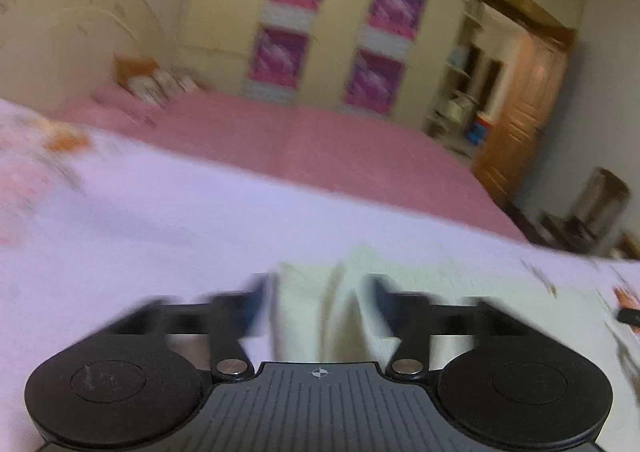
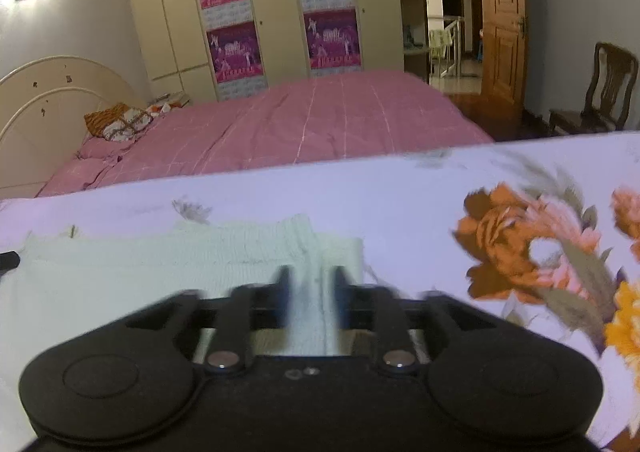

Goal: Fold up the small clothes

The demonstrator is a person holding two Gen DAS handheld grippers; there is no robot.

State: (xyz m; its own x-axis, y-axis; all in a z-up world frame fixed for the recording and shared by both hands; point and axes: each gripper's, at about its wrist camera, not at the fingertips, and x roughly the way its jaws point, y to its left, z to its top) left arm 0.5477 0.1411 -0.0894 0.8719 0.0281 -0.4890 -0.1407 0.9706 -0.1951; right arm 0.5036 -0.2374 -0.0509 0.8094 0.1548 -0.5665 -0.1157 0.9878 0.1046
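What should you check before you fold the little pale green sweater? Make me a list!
1. Pale green knit sweater lies on the white floral sheet: ok.
2. Cloth sits between the right gripper jaws: ok.
3. Cloth sits between the left gripper jaws: ok.
4. Jaws truly pinching the cloth: cannot tell, both views are blurred.
5. Sweater lies flat: not ok, a ridge runs up its right side.

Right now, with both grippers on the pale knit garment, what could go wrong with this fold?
1. The left gripper has a wide gap around bunched cloth of the pale knit garment; it may slip out.
2. The right gripper pinches a ridge near the edge and could drag only one layer.
3. The floral sheet beneath may get pinched too.
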